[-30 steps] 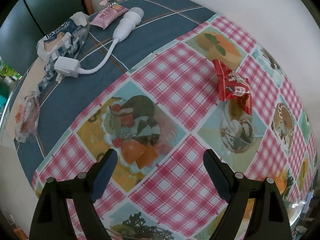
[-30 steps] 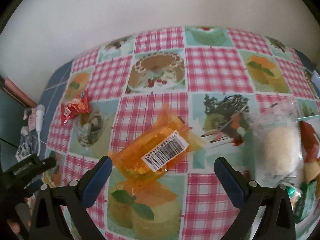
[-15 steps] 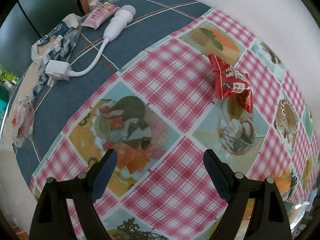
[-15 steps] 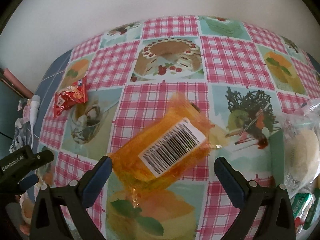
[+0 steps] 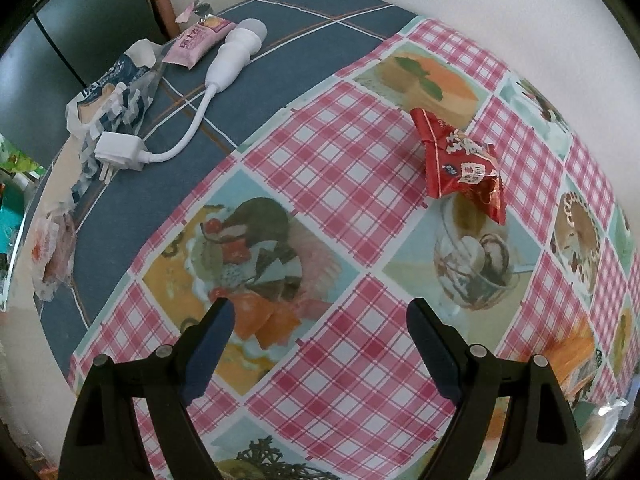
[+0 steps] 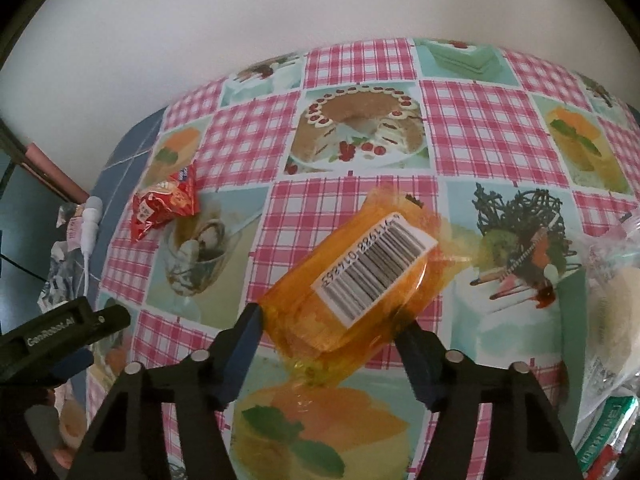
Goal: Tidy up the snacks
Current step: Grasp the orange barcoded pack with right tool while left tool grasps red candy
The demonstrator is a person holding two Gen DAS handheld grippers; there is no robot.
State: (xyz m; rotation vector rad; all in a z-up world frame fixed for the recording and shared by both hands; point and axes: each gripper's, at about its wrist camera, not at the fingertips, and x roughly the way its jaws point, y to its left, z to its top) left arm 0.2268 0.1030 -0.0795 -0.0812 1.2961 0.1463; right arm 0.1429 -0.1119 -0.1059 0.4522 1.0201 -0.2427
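Pink-checked dessert-print tablecloth (image 6: 352, 208) against white wall (image 6: 280, 20).

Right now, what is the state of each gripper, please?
Left gripper: open, nothing between its jaws.
Right gripper: its jaws have just been closing and now press on the orange snack packet.

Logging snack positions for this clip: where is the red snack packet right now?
The red snack packet lies on the checked tablecloth, upper right in the left wrist view, beside the printed dessert glass, untouched by either gripper.
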